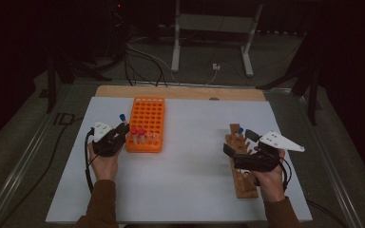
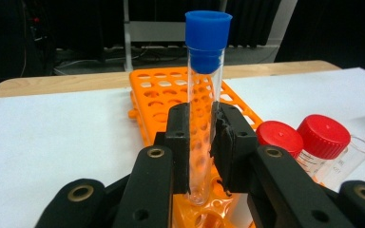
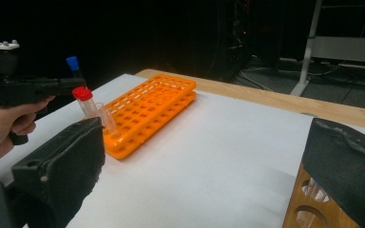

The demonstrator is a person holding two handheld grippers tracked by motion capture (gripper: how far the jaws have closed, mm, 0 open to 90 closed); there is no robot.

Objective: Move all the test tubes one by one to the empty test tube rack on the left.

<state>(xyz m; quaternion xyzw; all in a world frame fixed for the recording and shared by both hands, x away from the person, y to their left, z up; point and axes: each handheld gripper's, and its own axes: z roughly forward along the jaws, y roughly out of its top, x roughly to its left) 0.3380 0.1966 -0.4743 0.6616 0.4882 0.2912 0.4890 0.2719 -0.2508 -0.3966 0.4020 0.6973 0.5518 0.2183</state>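
At the near left corner of the orange plastic rack (image 2: pixel 180 95), the left claw (image 2: pixel 203 142) clamps a clear blue-capped glass tube (image 2: pixel 204 71) upright — next, lower it into a free hole; the right claw (image 3: pixel 209 175) stands wide.

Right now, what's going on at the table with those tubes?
A person works with a gripper in each hand. The left gripper is shut on a blue-capped tube, held upright over the near end of the orange rack, beside two red-capped tubes standing in it. The right gripper hangs open by the wooden rack, which holds another blue-capped tube, gripping nothing.
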